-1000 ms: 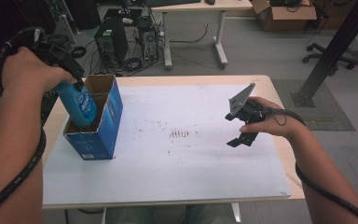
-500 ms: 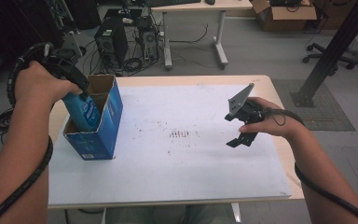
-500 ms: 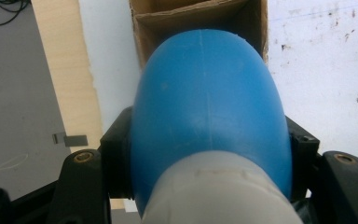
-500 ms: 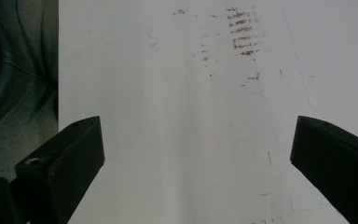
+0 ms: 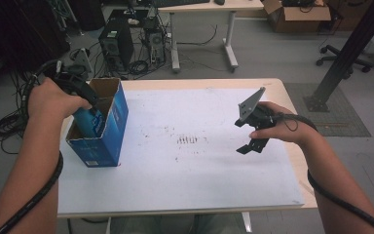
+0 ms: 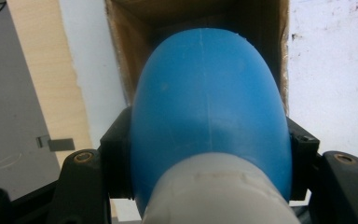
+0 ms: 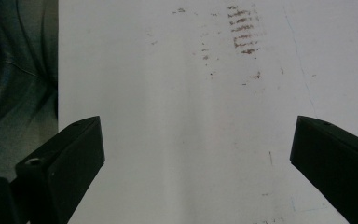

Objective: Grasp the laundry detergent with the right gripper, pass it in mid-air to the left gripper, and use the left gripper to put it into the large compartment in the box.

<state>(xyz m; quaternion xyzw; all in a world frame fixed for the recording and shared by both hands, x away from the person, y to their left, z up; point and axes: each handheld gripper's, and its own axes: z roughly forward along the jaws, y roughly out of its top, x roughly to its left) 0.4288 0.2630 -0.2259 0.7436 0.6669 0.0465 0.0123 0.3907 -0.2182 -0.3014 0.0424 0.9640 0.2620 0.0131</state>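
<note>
A blue bottle with a white cap hangs partway inside an open blue cardboard box at the table's left. My left gripper is shut on the bottle, its black jaws pressing both sides in the left gripper view, where the blue bottle points down into the box's brown inside. My right gripper hovers above the white table top at the right, open, with nothing between its jaws. In the right gripper view its gripper looks down on the bare white sheet.
Dark scuff marks stain the middle of the sheet. The table's wooden edge runs along the right. Beyond the table stand computer towers, cables, another desk and a black post.
My left hand has sunk, lowering the blue bottle deeper into the box. The right hand and its gripper have stayed where they were.
</note>
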